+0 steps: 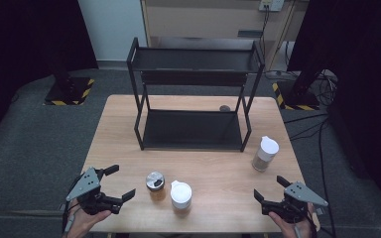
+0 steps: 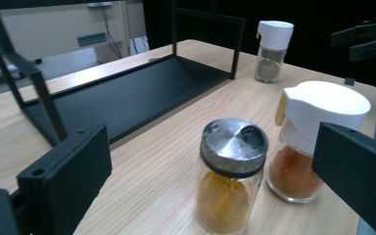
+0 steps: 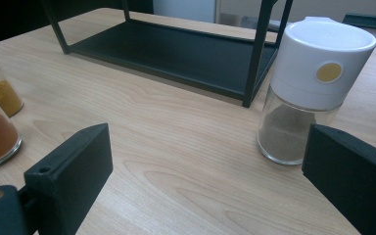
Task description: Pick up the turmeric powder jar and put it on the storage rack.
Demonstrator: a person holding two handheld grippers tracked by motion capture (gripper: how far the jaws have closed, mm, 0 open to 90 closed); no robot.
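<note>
Three spice jars stand on the wooden table [image 1: 129, 134]. A metal-lidded jar of yellow powder [image 1: 155, 185] [image 2: 230, 176] and a white-capped jar of orange powder [image 1: 181, 196] [image 2: 309, 142] stand side by side near the front edge. A white-capped jar of grey powder [image 1: 265, 153] [image 3: 308, 93] [image 2: 272, 49] stands at the right. My left gripper [image 1: 120, 183] is open at the front left, just left of the yellow jar. My right gripper [image 1: 270, 187] is open at the front right, below the grey jar. Both hold nothing.
A black two-tier metal rack [image 1: 193, 89] [image 2: 127, 98] [image 3: 176, 49] stands at the back middle of the table, both shelves bare. A small dark round object [image 1: 224, 108] lies behind its right leg. Dark stands and cables sit on the floor around the table.
</note>
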